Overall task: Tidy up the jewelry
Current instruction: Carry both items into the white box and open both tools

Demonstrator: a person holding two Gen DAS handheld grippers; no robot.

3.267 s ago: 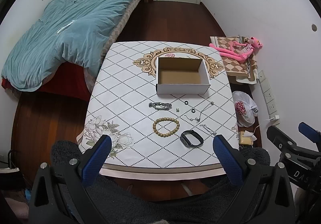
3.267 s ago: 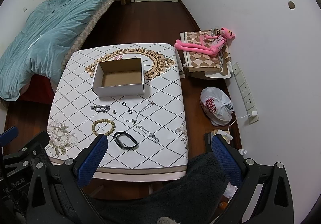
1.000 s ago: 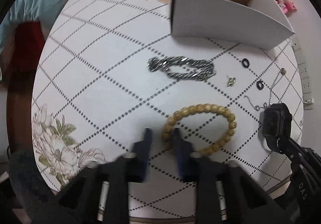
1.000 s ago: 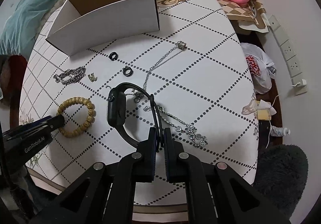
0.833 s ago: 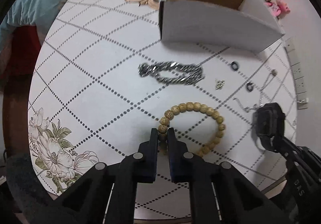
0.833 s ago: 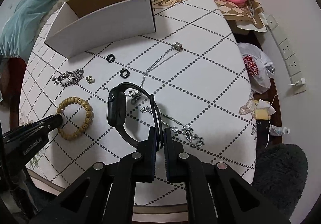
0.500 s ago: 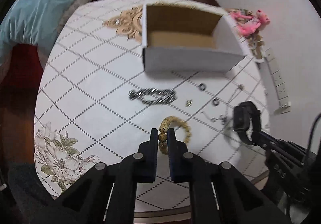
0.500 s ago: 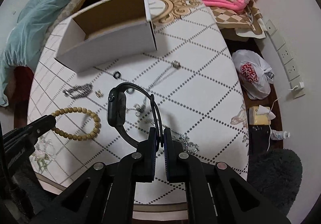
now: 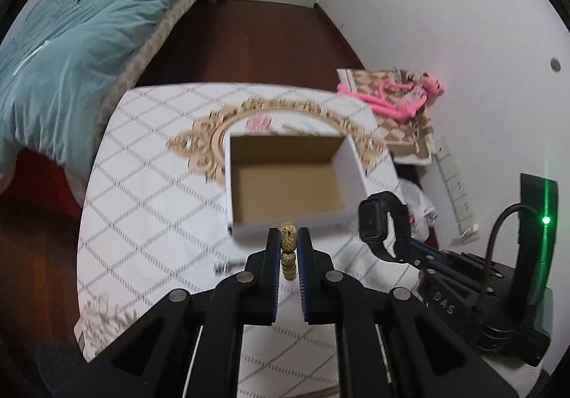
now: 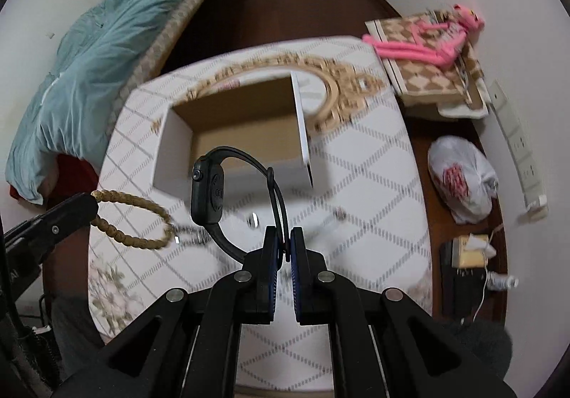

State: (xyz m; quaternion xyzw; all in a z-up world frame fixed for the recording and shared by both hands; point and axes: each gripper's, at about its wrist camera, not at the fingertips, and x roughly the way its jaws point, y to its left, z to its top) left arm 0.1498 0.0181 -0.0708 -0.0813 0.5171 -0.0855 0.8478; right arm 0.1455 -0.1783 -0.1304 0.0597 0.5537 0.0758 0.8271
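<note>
Both grippers hold jewelry up over the table, just short of the box.

The box (image 9: 285, 180) sits open on the table (image 9: 149, 205), its brown inside bare. The left gripper (image 9: 288, 248) is pinched tight on the bead bracelet (image 9: 288, 237), which hangs as a loop in the air. The right gripper (image 10: 281, 248) is closed on the strap of the black watch (image 10: 208, 195), lifted clear of the tabletop. A blurred chain (image 10: 194, 236) lies below.
</note>
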